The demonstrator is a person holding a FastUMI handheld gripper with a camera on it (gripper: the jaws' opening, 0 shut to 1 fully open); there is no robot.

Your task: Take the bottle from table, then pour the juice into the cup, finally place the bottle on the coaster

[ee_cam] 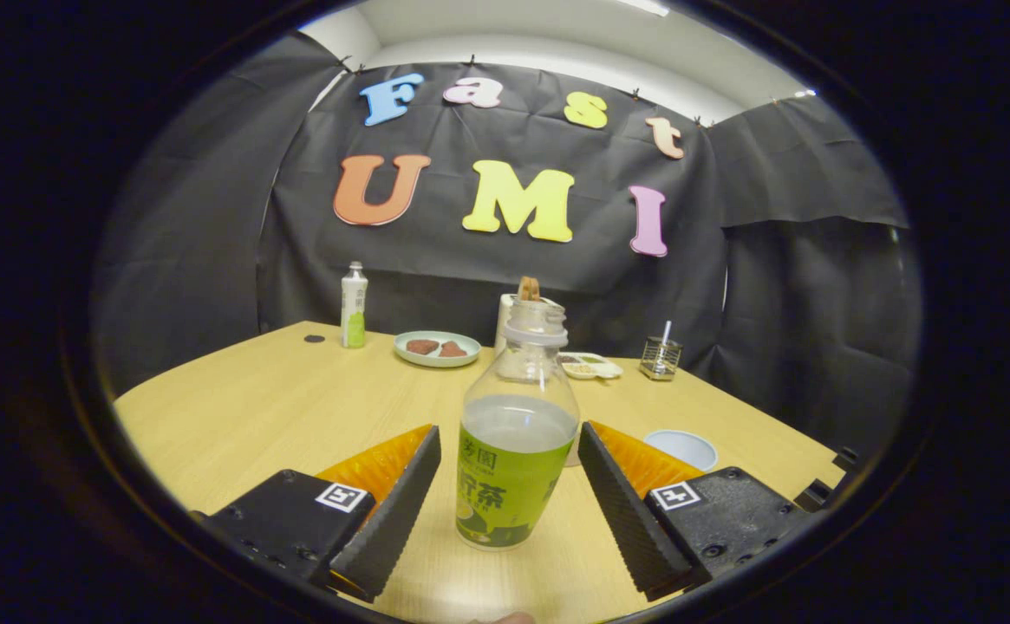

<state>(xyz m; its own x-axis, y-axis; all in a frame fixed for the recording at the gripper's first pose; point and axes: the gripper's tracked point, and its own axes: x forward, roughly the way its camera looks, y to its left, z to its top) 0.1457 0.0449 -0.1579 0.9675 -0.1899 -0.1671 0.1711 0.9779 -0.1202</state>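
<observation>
1. A clear plastic bottle with a green label (515,433) stands upright on the pale wooden bench (253,407), centre frame.
2. The gripper (509,455) has its jaws wide open either side, not touching it.
3. A pale blue cup (682,448) sits lower right.

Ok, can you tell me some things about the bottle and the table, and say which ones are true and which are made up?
1. The bottle stands upright between the fingers of the gripper. True.
2. Both fingers squeeze the bottle. False: there is a gap on each side, so the gripper is open.
3. The bottle has no cap on. True.
4. The plate at the back holds nothing. False: two brown pieces lie on it.
5. A second bottle stands at the far side of the table. True.
</observation>
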